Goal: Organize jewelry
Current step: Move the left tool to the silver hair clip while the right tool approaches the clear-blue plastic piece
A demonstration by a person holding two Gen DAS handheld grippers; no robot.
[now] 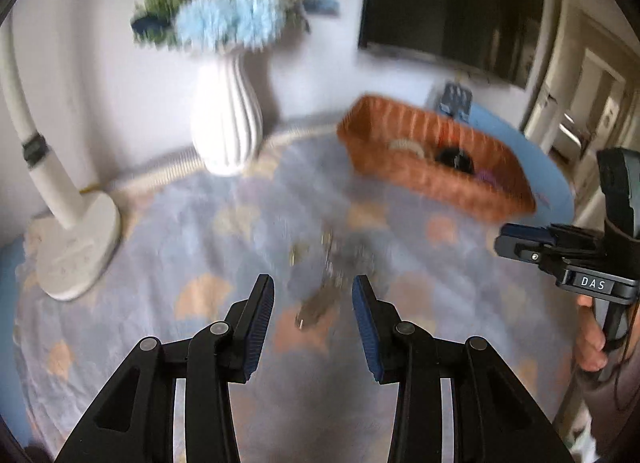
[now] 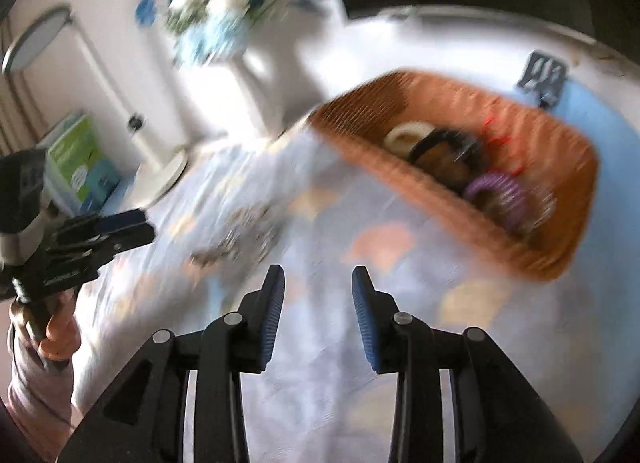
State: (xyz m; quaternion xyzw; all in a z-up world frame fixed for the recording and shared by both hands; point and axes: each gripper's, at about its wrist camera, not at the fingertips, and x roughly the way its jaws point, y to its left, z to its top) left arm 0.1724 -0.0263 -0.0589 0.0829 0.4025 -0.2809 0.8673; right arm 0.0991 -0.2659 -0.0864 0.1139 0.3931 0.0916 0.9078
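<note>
Floral cloth in pale blue and peach covers the round worktop (image 1: 168,231), where loose metal jewelry (image 1: 332,259) lies blurred near the middle, just beyond the left hand-held gripper (image 1: 313,291), whose jaws stand apart with nothing between them. At far right sits the wicker basket (image 1: 436,159), already holding a cream ring, a dark band and a purple coil (image 2: 496,191); it looks the likely home for the loose pieces. The right hand-held gripper (image 2: 318,287) hangs over bare cloth near the basket, jaws likewise spread and empty. Picking up well probably means lowering the left jaws to straddle one piece at its thickest part and closing gently, since thin chain may slip or drag its neighbours along; motion blur hides how the pieces tangle. A white ribbed vase (image 1: 226,119) of blue flowers stands at far centre, and a white lamp base (image 1: 76,247) at the left; neither blocks the path to the basket, though a wide swing could clip the vase.
</note>
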